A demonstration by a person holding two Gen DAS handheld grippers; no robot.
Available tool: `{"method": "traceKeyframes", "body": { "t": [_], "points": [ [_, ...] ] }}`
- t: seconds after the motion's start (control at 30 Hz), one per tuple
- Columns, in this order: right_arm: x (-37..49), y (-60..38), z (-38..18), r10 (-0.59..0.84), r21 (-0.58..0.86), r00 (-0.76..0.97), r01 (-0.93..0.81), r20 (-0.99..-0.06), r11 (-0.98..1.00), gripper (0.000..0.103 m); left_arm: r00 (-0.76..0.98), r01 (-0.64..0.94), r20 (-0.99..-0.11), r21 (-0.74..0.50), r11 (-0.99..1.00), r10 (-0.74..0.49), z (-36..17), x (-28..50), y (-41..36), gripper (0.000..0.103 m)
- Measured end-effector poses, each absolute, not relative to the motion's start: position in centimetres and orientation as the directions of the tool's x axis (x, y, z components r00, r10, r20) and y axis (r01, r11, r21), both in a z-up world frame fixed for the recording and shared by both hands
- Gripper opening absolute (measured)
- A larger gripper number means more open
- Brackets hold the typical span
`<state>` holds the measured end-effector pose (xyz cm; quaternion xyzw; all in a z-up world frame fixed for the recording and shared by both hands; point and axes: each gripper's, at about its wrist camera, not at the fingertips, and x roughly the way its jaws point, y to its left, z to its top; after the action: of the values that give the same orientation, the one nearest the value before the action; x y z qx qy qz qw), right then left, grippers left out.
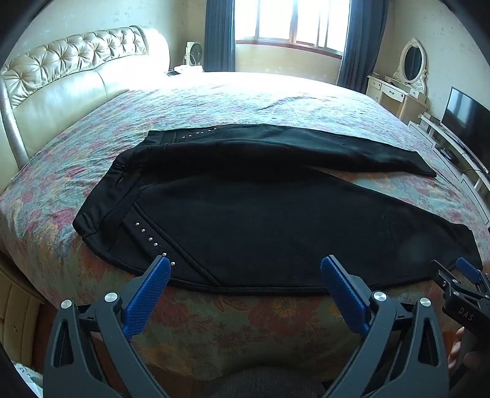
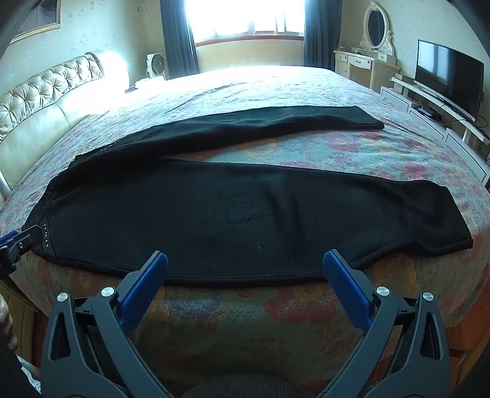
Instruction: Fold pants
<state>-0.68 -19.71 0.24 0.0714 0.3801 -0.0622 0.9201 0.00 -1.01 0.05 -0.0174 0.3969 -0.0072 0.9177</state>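
Note:
Black pants (image 1: 260, 214) lie spread flat on the floral bed (image 1: 214, 101), waistband with small studs at the left, both legs running right and apart. They also show in the right wrist view (image 2: 245, 208). My left gripper (image 1: 245, 263) is open and empty at the near seam, by the studded pocket. My right gripper (image 2: 245, 260) is open and empty at the near seam, mid-leg. The right gripper also shows at the left view's right edge (image 1: 459, 275); the left gripper shows at the right view's left edge (image 2: 18, 242).
A tufted cream headboard (image 1: 76, 70) stands at the left. A window with dark curtains (image 1: 291, 24) is at the back. A vanity with an oval mirror (image 1: 410, 67) and a TV on a low stand (image 2: 447, 76) are at the right. The bed's near edge drops off below the pants.

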Motion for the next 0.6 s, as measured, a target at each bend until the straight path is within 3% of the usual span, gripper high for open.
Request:
{"method": "traceKeyframes", "body": {
  "t": [0.6],
  "points": [
    [-0.75, -19.51, 0.12, -0.059, 0.089, 0.699, 0.172, -0.713, 0.981, 0.101, 0.678, -0.002, -0.735, -0.044, 0.999, -0.031, -0.48, 0.1, -0.25, 0.098]
  ]
}}
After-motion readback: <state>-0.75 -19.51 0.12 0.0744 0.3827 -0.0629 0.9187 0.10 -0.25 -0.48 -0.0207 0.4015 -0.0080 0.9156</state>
